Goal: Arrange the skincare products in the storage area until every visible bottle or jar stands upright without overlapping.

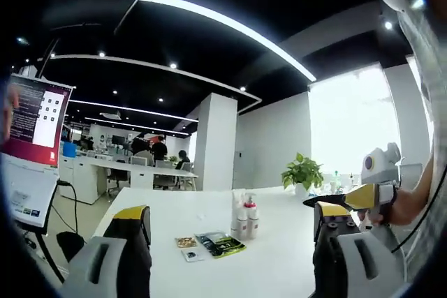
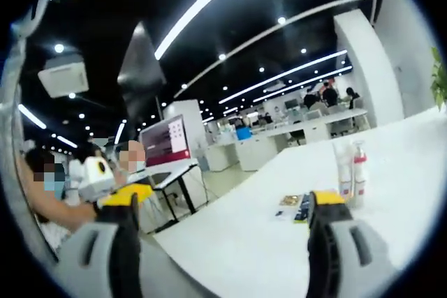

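Two small skincare bottles stand upright, close together, on the white table: a pale one and a pump bottle with a red collar. The right gripper view has them as the pale bottle and the pump bottle. Flat packets lie in front of them, also seen as packets. My left gripper is open, well short of the bottles, holding nothing. My right gripper is open and empty too. The right gripper enters the left gripper view from the right, held by a hand.
A potted plant stands at the table's far edge. A monitor on a stand sits left of the table, also seen as the monitor. Desks with seated people lie beyond. The left gripper shows beside a person.
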`<state>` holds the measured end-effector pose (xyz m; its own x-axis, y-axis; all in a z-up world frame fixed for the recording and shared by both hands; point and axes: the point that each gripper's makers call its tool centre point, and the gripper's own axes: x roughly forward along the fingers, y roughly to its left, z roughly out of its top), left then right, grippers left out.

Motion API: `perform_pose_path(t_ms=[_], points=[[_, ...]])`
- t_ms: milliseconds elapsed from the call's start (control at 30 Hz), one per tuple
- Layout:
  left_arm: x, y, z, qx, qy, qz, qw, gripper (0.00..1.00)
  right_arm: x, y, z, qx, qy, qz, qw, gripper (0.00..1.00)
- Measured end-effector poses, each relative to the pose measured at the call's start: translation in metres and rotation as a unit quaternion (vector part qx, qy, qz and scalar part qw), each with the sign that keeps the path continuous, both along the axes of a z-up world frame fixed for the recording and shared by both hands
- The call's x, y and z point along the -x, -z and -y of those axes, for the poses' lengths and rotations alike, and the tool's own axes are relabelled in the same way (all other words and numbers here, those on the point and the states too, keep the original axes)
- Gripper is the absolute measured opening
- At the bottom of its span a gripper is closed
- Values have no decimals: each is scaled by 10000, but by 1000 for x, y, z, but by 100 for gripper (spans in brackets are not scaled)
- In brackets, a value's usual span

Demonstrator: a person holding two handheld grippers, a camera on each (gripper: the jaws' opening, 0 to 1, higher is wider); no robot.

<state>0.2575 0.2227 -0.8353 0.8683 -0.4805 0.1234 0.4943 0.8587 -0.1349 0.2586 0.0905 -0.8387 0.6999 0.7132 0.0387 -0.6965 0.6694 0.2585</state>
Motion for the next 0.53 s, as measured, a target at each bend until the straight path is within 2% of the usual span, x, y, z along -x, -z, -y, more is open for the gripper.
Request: perform_pose_path(t_ms=[67, 233, 300, 533], points=[[-2, -4, -4, 141, -43, 32, 9999, 100, 0, 1, -1, 39, -18, 14, 10000, 99], [-2, -3, -5, 164, -80, 10, 9998, 100, 1, 2, 0, 31, -27, -31, 10000, 99], [-1, -7, -7, 138, -108, 152, 9997, 100, -1, 3, 1, 38, 4, -43, 10000, 99], [-4, -4, -10, 200, -170, 18, 9997, 100, -1, 6, 2, 51, 0, -157, 9999, 99]])
